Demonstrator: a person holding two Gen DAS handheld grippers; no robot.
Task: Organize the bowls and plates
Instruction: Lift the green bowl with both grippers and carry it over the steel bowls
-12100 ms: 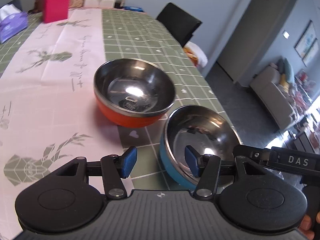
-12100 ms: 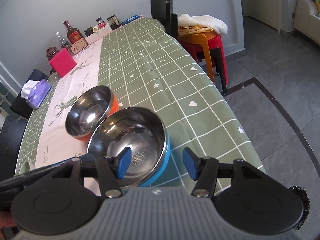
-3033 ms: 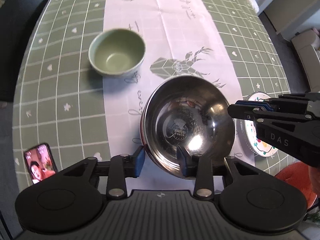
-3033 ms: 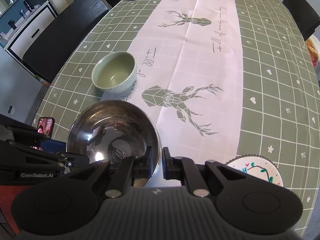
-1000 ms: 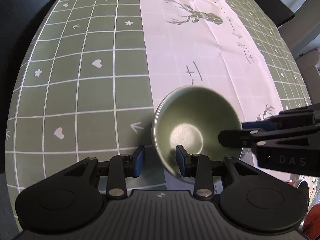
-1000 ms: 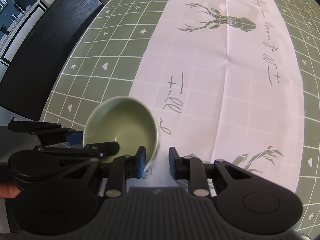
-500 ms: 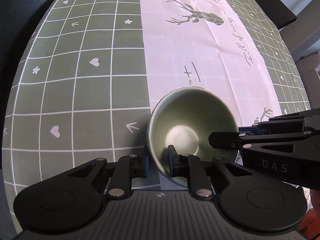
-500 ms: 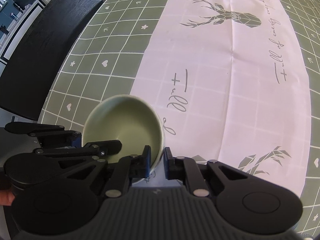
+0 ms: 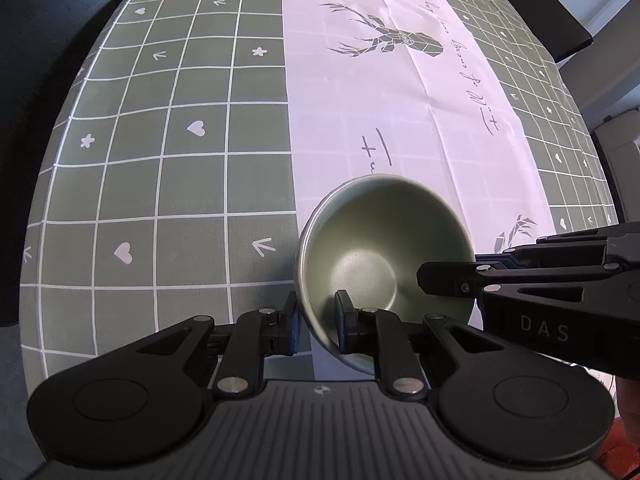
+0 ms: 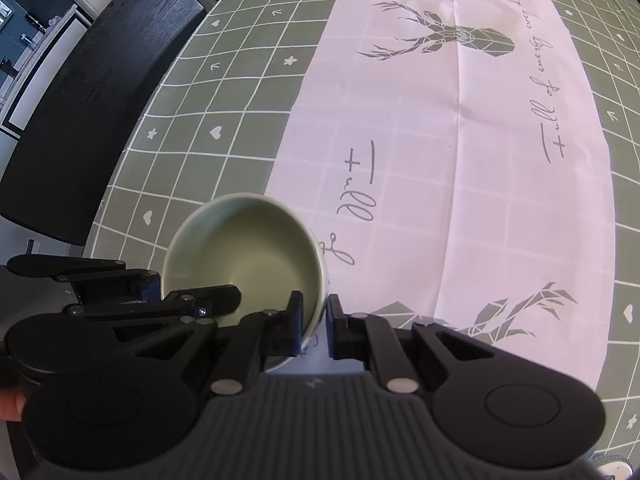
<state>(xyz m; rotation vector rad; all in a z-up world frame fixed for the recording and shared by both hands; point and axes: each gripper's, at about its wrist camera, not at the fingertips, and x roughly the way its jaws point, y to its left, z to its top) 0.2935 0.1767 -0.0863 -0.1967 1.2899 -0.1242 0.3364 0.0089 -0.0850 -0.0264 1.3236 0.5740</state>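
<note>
Pinching opposite sides of the green bowl's rim, the left gripper and right gripper each clamp a narrow gap, one finger inside, one outside, with the bowl tilted over the tablecloth beside the runner.

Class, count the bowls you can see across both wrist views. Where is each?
1. The green bowl sits near the table's front edge, its rim gripped by the left hand-held gripper and right hand-held gripper. Others may lie out of view.
</note>
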